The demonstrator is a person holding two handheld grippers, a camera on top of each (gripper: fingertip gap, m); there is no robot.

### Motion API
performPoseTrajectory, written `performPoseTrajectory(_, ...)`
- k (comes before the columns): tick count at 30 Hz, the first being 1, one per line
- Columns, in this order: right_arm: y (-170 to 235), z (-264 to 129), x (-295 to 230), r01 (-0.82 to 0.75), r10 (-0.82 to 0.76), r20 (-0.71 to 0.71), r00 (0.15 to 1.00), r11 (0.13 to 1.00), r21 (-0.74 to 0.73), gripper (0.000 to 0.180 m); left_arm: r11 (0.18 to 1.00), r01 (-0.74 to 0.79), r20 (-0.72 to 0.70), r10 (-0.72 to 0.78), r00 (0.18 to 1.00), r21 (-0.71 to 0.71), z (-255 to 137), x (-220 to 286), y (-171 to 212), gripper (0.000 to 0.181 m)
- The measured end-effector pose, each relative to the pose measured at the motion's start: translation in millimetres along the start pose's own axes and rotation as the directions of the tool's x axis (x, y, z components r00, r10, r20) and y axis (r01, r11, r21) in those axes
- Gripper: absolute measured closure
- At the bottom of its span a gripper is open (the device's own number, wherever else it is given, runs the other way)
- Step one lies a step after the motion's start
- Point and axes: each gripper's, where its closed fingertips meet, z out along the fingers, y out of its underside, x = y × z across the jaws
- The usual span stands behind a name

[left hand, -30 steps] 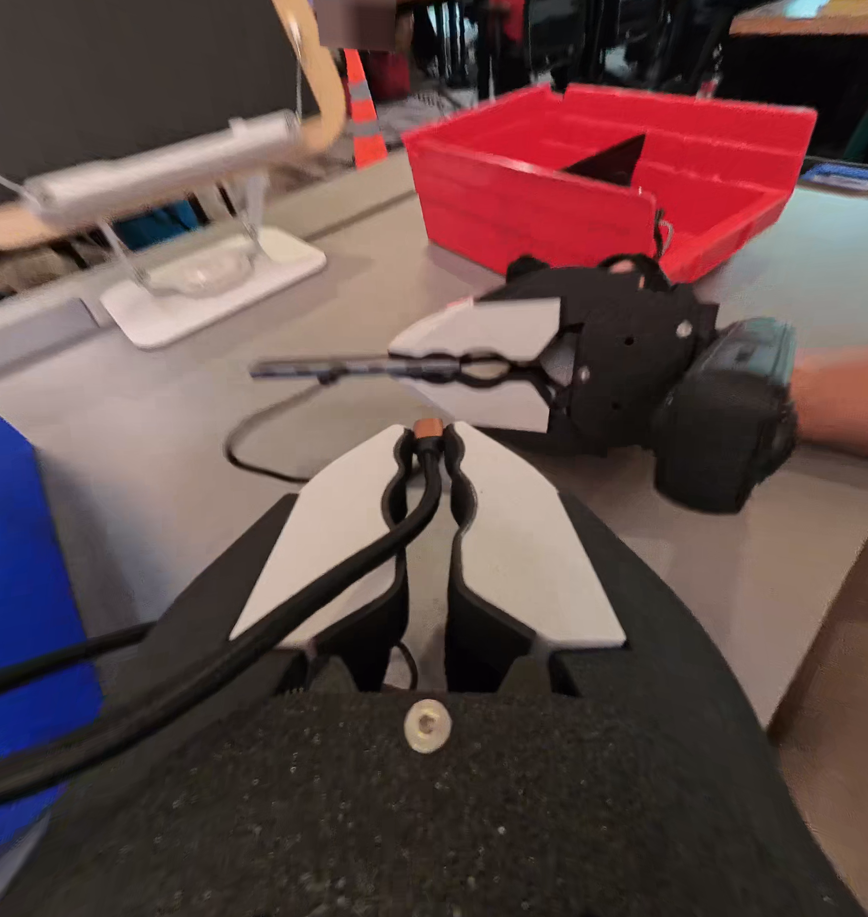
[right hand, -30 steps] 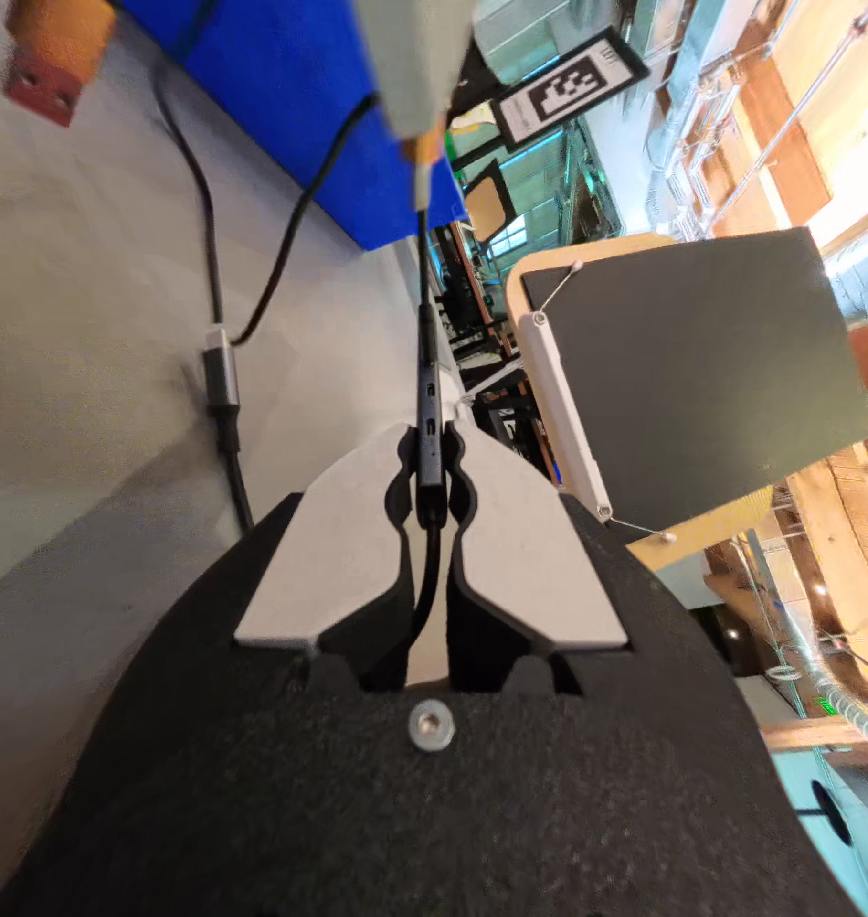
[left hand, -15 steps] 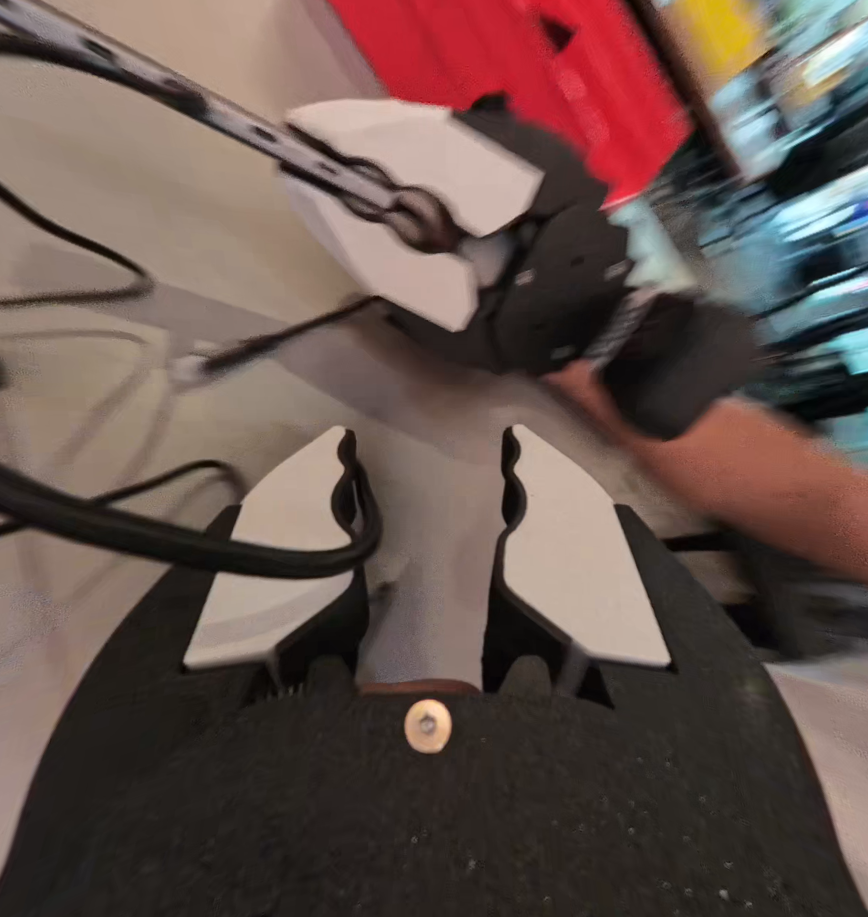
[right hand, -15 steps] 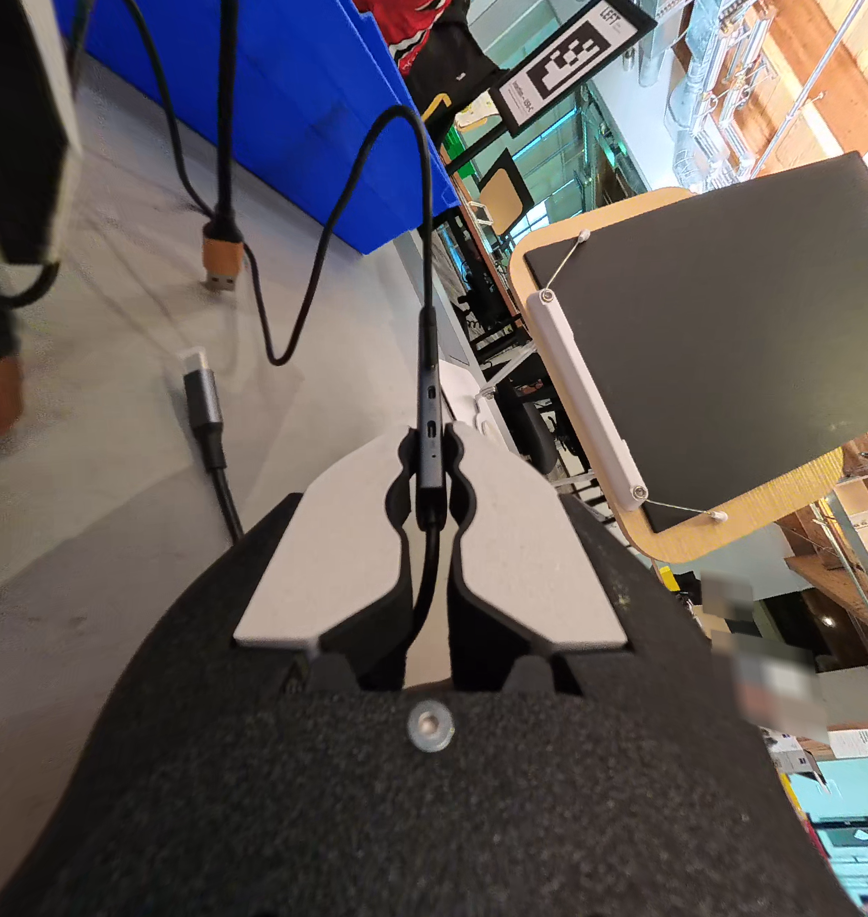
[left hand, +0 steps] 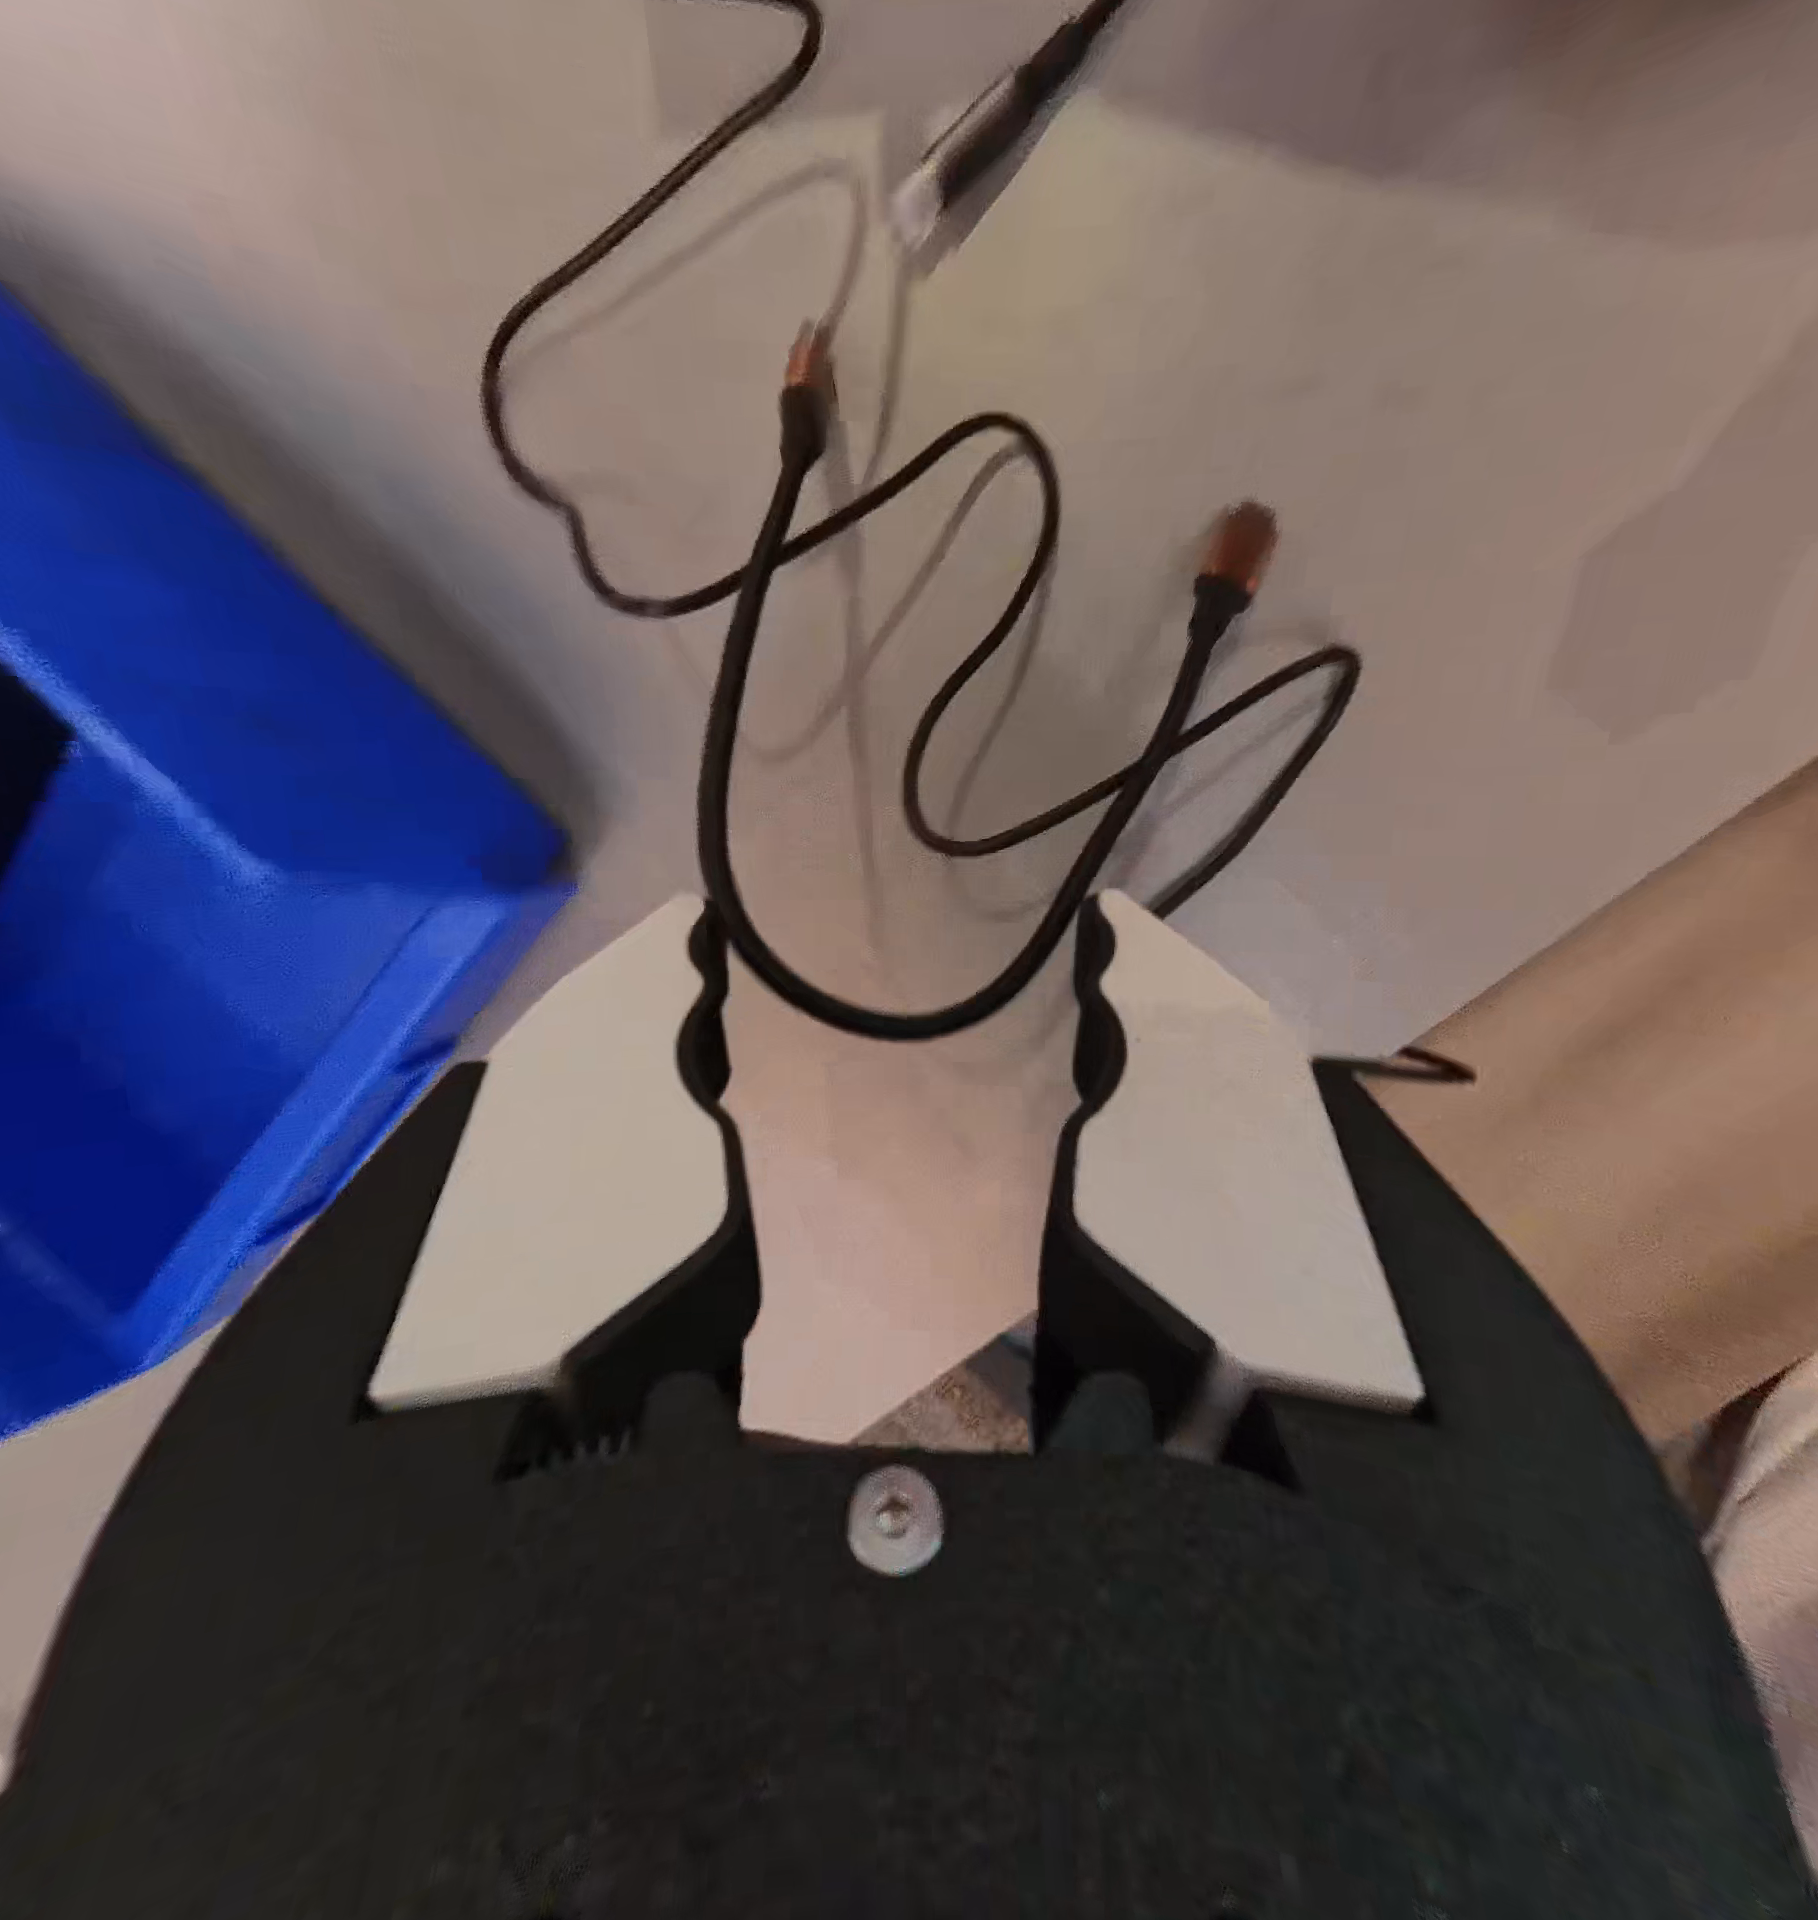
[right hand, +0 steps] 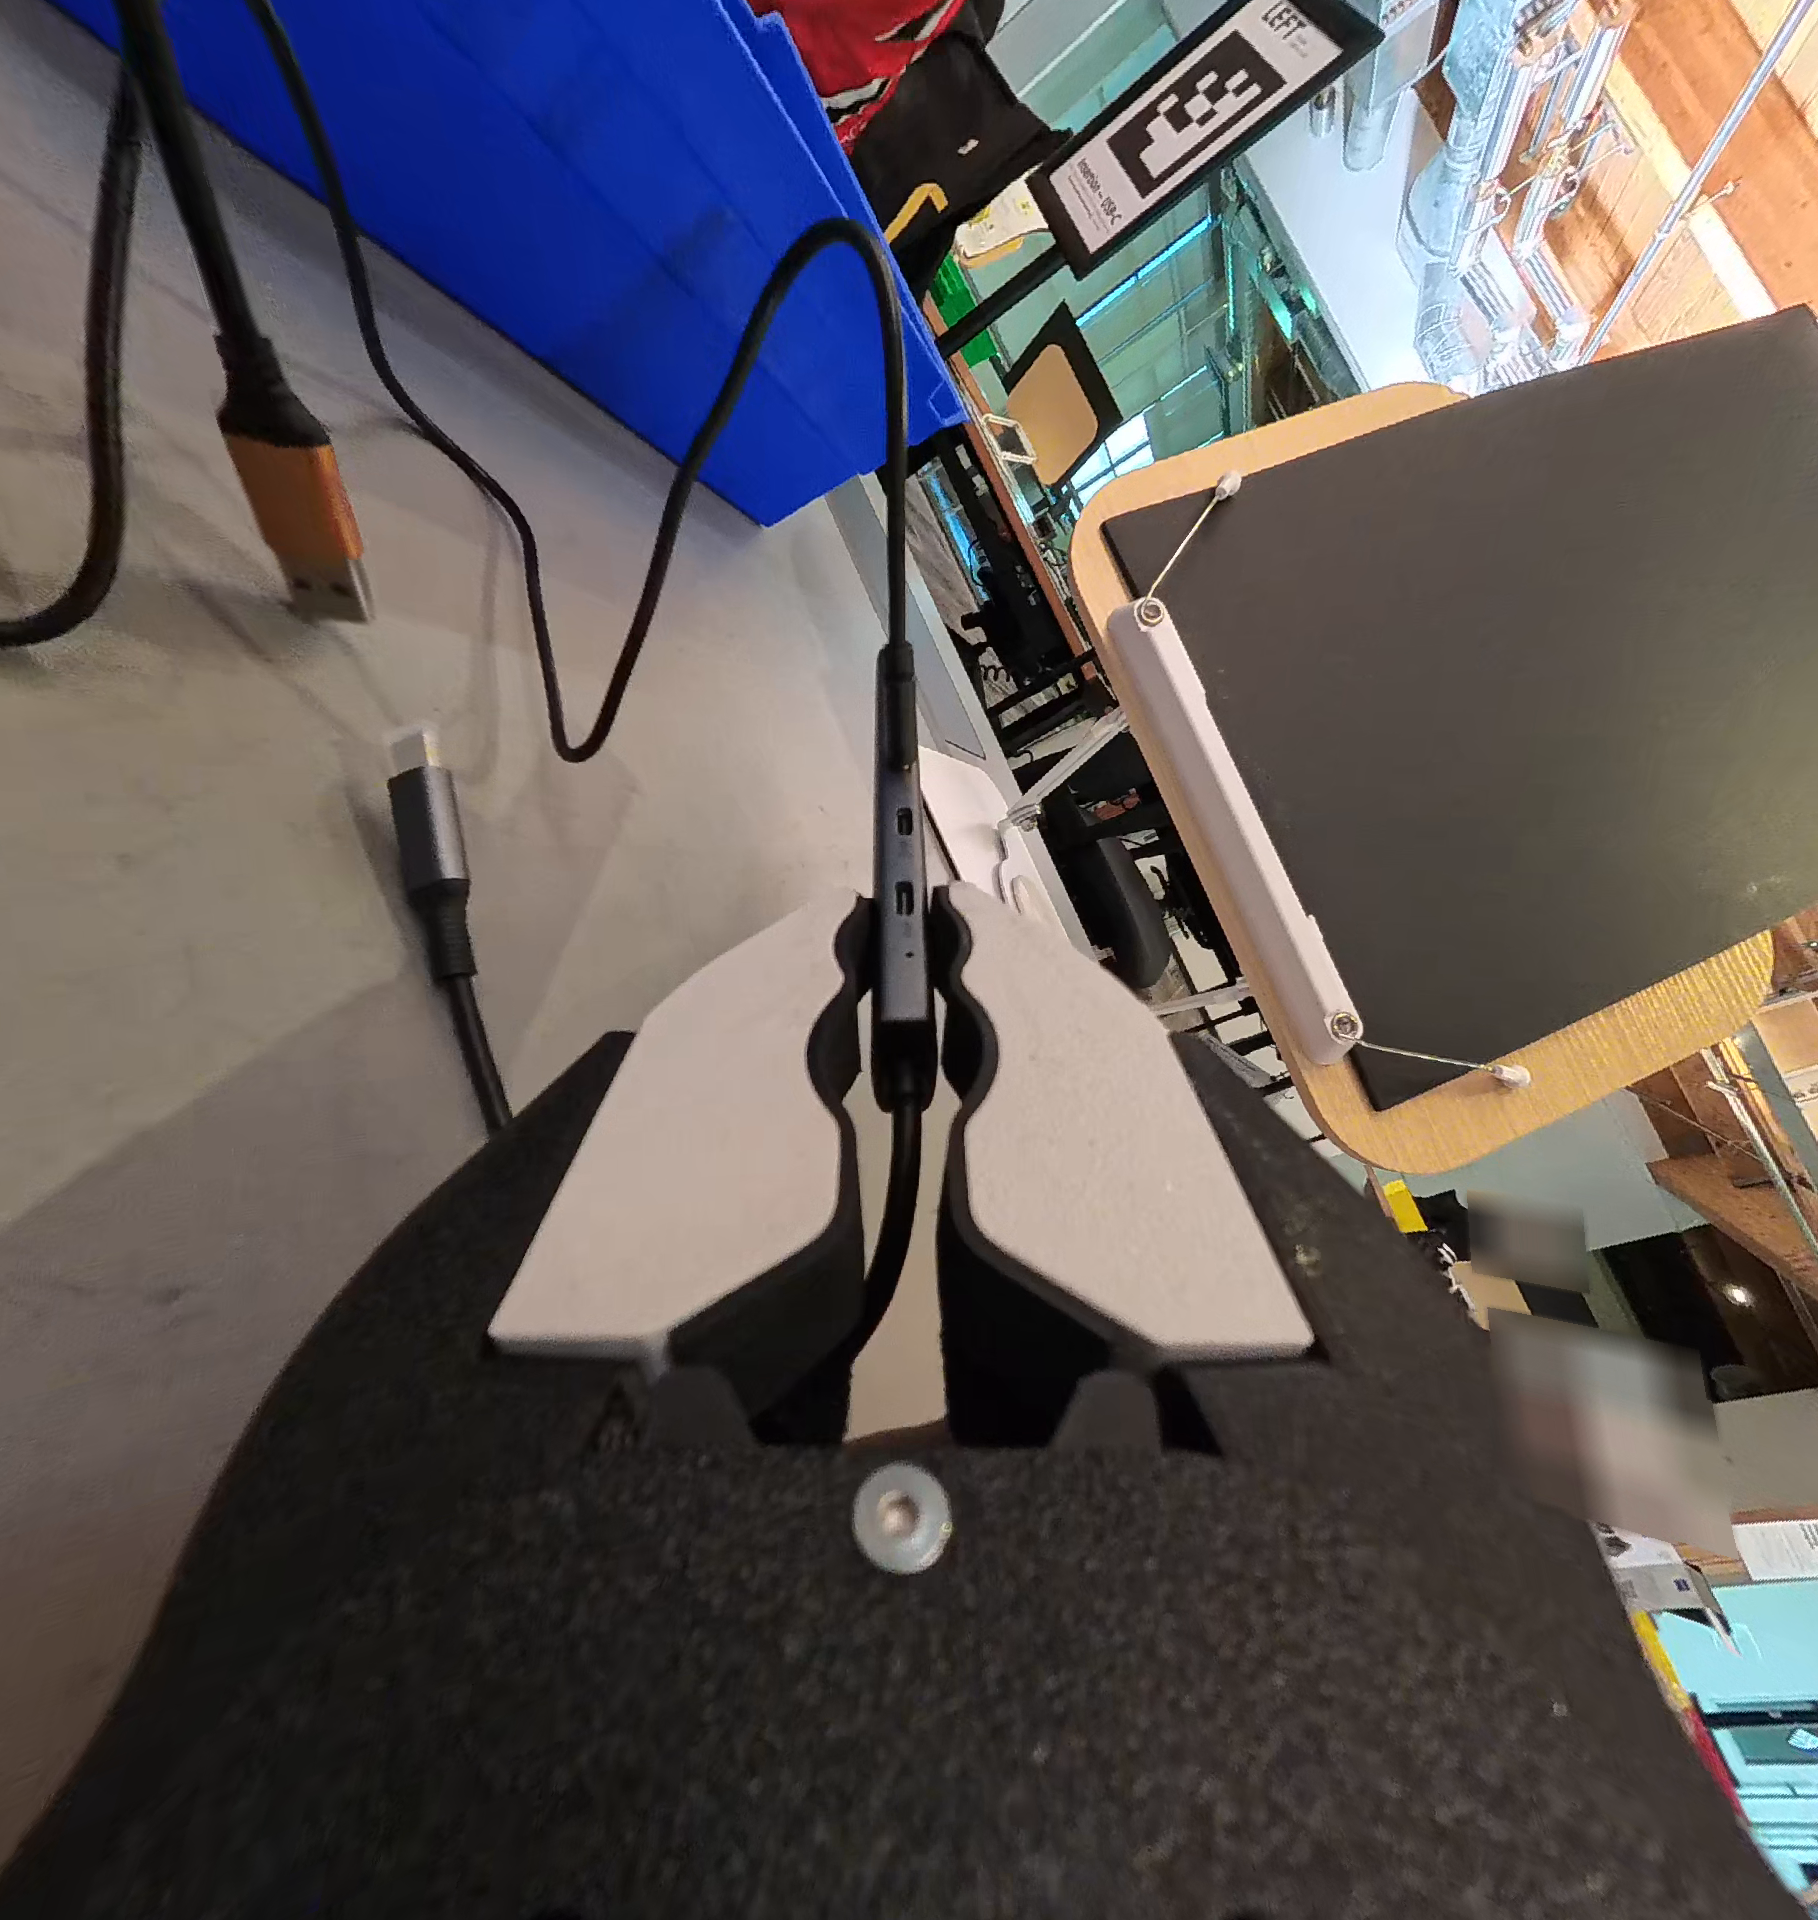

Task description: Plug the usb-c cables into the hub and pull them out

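Left wrist view: the left gripper (left hand: 900,935) points down at the table (left hand: 1404,364), jaws wide apart, empty. The right gripper (right hand: 900,925), tilted sideways, is clamped on the hub (right hand: 900,894).

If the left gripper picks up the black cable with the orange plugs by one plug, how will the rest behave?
Probably floppy: the black cable lies in loose curves on the table, so it should sag and trail. It looks thin, so likely light. The orange plug seems rigid, a firmer place to hold for the open left gripper.
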Motion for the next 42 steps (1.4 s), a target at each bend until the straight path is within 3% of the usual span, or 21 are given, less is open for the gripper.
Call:
performPoseTrajectory(3,0.3,-0.1,0.6,-0.004,0.004,0.001,1.000,1.000,0.001,0.170,1.000,0.000,0.030,0.000,1.000,0.000,-16.9,-10.5,6.9,0.116)
performPoseTrajectory(5,-0.5,-0.5,0.6,0.001,-0.001,-0.001,1.000,1.000,0.006,0.170,1.000,0.013,0.138,-0.013,0.990,-0.003,-30.0,-30.4,9.8,0.113)
performPoseTrajectory(7,-4.9,-2.0,1.6,0.015,-0.015,-0.015,1.000,1.000,0.027,0.170,0.995,0.025,0.213,-0.046,0.976,0.099,-43.0,-46.3,-5.3,0.119)
performPoseTrajectory(9,-11.8,-5.6,1.6,0.035,-0.034,-0.030,0.999,0.997,0.062,0.170,0.937,0.026,0.116,-0.070,0.991,0.347,-50.3,-36.3,-46.0,0.126)
performPoseTrajectory(11,-17.1,-7.7,-0.1,0.050,-0.048,-0.035,0.998,0.995,0.083,0.170,0.800,0.109,-0.111,-0.053,0.992,0.590,-51.9,-4.9,-86.4,0.131)
performPoseTrajectory(13,-20.4,-9.0,-2.3,0.061,-0.058,-0.034,0.998,0.994,0.096,0.170,0.700,0.229,-0.302,-0.020,0.953,0.676,-39.6,27.0,-109.6,0.136)
performPoseTrajectory(14,-22.9,-10.4,-1.3,0.062,-0.058,-0.042,0.997,0.992,0.109,0.170,0.700,0.250,-0.332,-0.019,0.943,0.669,-24.8,37.2,-114.9,0.137)
performPoseTrajectory(17,-26.2,-14.5,1.5,0.051,-0.044,-0.056,0.997,0.990,0.129,0.170,0.700,0.256,-0.281,-0.082,0.956,0.667,12.1,42.4,-128.3,0.133)
performPoseTrajectory(22,-28.8,-17.5,-0.7,0.059,-0.052,-0.049,0.997,0.988,0.145,0.170,0.548,0.326,-0.181,-0.301,0.936,0.771,13.7,-5.2,-151.1,0.130)
performPoseTrajectory(24,-30.4,-18.5,-2.2,0.066,-0.059,-0.045,0.997,0.986,0.154,0.170,0.508,0.323,-0.180,-0.311,0.933,0.798,12.0,-13.3,-156.5,0.135)
performPoseTrajectory(30,-30.6,-18.2,-4.3,0.069,-0.064,-0.036,0.997,0.985,0.156,0.170,0.593,0.195,-0.051,-0.251,0.967,0.781,27.0,-16.0,-156.6,0.159)
performPoseTrajectory(35,-30.3,-15.8,-9.8,0.098,-0.096,-0.019,0.995,0.983,0.156,0.170,0.578,0.178,-0.051,-0.228,0.972,0.796,23.2,-16.0,-157.4,0.160)
performPoseTrajectory(37,-29.4,-15.1,-11.2,0.103,-0.102,-0.013,0.995,0.983,0.149,0.170,0.598,0.156,-0.046,-0.195,0.980,0.786,25.9,-11.8,-157.5,0.170)
performPoseTrajectory(42,-24.7,-11.8,-9.9,0.099,-0.097,-0.020,0.995,0.990,0.105,0.170,0.638,0.143,-0.034,-0.180,0.983,0.756,26.4,-11.1,-156.2,0.170)
